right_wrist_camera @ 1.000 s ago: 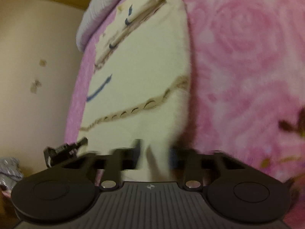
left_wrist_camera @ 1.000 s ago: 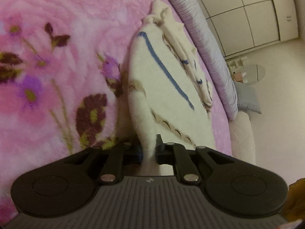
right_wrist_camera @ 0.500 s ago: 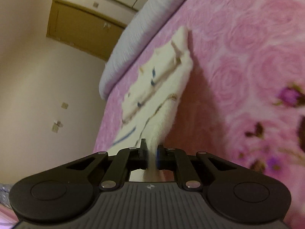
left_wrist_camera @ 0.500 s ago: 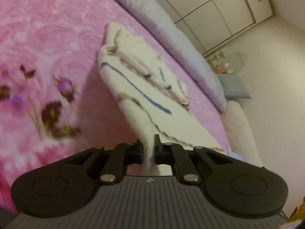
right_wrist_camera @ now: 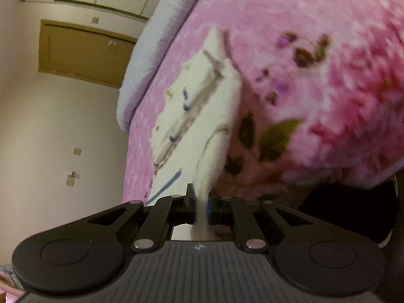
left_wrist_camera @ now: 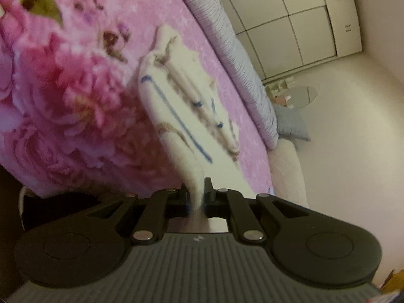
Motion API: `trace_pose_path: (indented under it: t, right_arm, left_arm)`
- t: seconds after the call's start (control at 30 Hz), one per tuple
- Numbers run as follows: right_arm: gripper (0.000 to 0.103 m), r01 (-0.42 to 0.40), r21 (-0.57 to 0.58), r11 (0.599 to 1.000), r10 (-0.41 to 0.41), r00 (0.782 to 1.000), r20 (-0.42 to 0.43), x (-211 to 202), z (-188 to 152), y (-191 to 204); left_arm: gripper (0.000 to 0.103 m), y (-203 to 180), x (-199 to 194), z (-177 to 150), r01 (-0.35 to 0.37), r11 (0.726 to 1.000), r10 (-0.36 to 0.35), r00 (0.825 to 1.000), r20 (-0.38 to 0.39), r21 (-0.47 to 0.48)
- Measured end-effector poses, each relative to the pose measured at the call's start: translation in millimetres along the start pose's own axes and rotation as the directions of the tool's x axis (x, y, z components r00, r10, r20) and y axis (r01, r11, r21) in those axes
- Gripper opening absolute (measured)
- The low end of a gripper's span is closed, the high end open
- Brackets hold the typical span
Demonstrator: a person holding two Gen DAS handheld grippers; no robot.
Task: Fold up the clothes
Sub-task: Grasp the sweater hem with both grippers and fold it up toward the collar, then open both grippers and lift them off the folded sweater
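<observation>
Both grippers — left [left_wrist_camera: 196,193], right [right_wrist_camera: 201,202] — jaws clamped on the garment's [left_wrist_camera: 176,106] near edge, have drawn it back and up off the bed [left_wrist_camera: 63,88] — fold beginning, far end still down.

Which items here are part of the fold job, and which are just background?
In play:
- white garment with blue lines, near edge lifted off the blanket
- left gripper, shut on it
- right gripper, shut on it
- pink floral blanket, the work surface

Background:
- grey-lilac bolster
- wardrobe doors
- round mirror
- brown door
</observation>
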State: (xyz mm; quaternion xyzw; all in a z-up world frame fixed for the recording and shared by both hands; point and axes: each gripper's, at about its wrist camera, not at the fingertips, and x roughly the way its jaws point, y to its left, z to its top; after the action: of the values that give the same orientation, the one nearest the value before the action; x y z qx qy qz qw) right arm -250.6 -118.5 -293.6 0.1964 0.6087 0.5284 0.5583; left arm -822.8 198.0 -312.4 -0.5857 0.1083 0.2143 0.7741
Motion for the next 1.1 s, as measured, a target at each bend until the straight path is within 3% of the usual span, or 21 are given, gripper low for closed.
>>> trace_pose_path:
  t: [0.17, 0.33, 0.4, 0.43, 0.47, 0.5, 0.57, 0.73, 0.87, 0.93, 1.1]
  right_arm:
    - [0.009, -0.063, -0.054, 0.997, 0.066, 0.996, 0.054, 6, 62, 36]
    - [0.011, -0.120, -0.062, 0.991, 0.128, 0.981, 0.148, 69, 154, 54]
    - [0.022, -0.133, -0.015, 0.991, 0.134, 0.973, 0.187, 102, 189, 47]
    - [0.035, -0.108, 0.016, 0.994, 0.103, 0.975, 0.198, 118, 204, 40]
    - [0.060, -0.081, 0.046, 0.996, 0.070, 0.976, 0.206, 133, 219, 33]
    - [0.065, -0.045, 0.024, 0.999, 0.039, 0.977, 0.211, 139, 225, 31]
    - [0.065, 0.031, -0.031, 0.999, -0.023, 0.975, 0.222, 150, 237, 26]
    - [0.059, 0.205, -0.214, 0.955, -0.162, 0.966, 0.204, 162, 247, 17]
    - [0.048, 0.235, -0.308, 0.922, -0.201, 0.970, 0.139, 180, 248, 13]
    - [0.048, 0.231, -0.341, 0.911, -0.206, 0.972, 0.109, 193, 249, 15]
    - [0.048, 0.248, -0.351, 0.903, -0.229, 0.969, 0.094, 216, 249, 13]
  left_arm:
    - [0.006, -31, 20, 52, 0.044, 0.999, -0.045, 0.999, 0.019, 0.014]
    - [0.008, -66, 95, 149, 0.046, 0.990, -0.054, 0.997, 0.057, 0.131]
    - [0.015, -70, 134, 181, -0.019, 0.985, 0.006, 0.997, 0.076, 0.171]
    - [0.021, -70, 150, 193, -0.059, 0.980, 0.044, 0.996, 0.083, 0.192]
    - [0.022, -70, 166, 205, -0.100, 0.972, 0.082, 0.992, 0.091, 0.212]
    - [0.023, -70, 181, 217, -0.140, 0.963, 0.120, 0.988, 0.099, 0.231]
    - [0.025, -70, 212, 241, -0.218, 0.938, 0.193, 0.974, 0.118, 0.268]
    - [0.031, -48, 222, 245, -0.248, 0.917, 0.236, 0.969, 0.077, 0.311]
    - [0.034, -36, 233, 245, -0.242, 0.904, 0.253, 0.967, 0.013, 0.352]
    - [0.039, -38, 241, 246, -0.249, 0.889, 0.268, 0.963, 0.005, 0.384]
    - [0.040, -32, 264, 247, -0.304, 0.846, 0.335, 0.942, 0.006, 0.437]
